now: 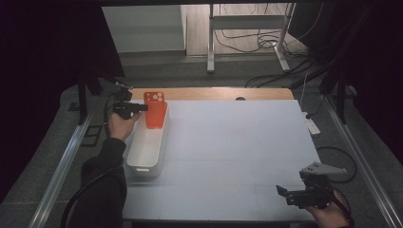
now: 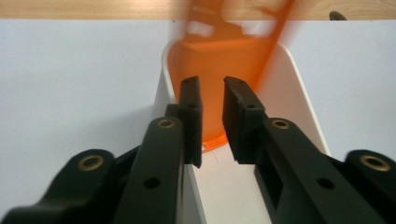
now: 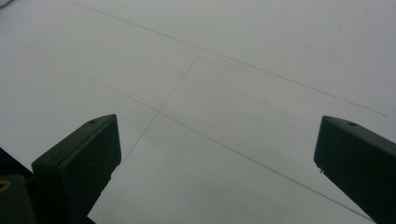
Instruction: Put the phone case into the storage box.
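An orange phone case (image 1: 155, 110) is standing almost upright at the far end of a long white bin (image 1: 146, 146), its lower edge down inside the bin and its upper part, with the camera cut-out, leaning against the bin's far wall. The bin is sitting on the left part of the white table (image 1: 237, 152), with a strip of wooden edge (image 1: 214, 93) showing along the table's far side.

The left gripper (image 1: 139, 108) is hovering at the bin's far left corner, pointing toward the case. In the left gripper view the case (image 2: 224, 79) is appearing blurred, so any brand mark or lettering on it is not readable; none is readable on the bin (image 2: 289, 93) either. The left gripper (image 2: 212, 121) is showing its jaws parted by a narrow gap, and the pads are not pressing on the case; the case's bottom edge seems to lie just beyond the fingertips, though the blur is making this hard to judge.

The right gripper (image 1: 287, 194) is resting low over the near right corner of the table, well apart from the bin. In the right gripper view the right gripper (image 3: 217, 154) is holding its jaws spread wide with nothing between them, above bare tabletop (image 3: 243, 70) crossed by thin seam lines.
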Demonstrator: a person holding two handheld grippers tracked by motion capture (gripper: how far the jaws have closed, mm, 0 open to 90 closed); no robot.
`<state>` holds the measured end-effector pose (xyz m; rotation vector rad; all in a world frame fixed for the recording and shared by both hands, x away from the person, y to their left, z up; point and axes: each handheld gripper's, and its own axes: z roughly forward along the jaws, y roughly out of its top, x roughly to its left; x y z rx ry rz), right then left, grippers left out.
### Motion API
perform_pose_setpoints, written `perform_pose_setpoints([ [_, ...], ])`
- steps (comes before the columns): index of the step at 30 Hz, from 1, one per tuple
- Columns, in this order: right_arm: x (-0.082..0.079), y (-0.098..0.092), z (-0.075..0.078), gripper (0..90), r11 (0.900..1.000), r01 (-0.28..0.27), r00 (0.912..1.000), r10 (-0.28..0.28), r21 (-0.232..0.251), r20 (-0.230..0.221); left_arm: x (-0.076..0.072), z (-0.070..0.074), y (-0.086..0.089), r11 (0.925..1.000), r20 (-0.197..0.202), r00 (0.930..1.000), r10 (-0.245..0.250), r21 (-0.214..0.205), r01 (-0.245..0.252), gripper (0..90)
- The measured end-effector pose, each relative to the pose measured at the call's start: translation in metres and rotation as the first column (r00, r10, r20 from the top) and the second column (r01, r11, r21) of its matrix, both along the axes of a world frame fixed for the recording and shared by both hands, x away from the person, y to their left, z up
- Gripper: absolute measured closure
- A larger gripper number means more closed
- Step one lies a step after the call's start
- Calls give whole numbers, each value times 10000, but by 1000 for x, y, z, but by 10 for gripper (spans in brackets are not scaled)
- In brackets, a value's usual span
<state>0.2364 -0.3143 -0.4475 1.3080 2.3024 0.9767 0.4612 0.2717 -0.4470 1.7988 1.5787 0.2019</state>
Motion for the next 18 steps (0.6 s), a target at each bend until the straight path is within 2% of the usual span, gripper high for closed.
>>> perform_pose_setpoints([
  [8,0,0,0,0,10000,-13,10000,13,4,-4,-1,1,-6,9986,322,9984,-463,263,455,570],
  [18,0,0,0,0,10000,-13,10000,13,19,-5,-7,4,-8,9944,803,9926,-914,612,866,304],
])
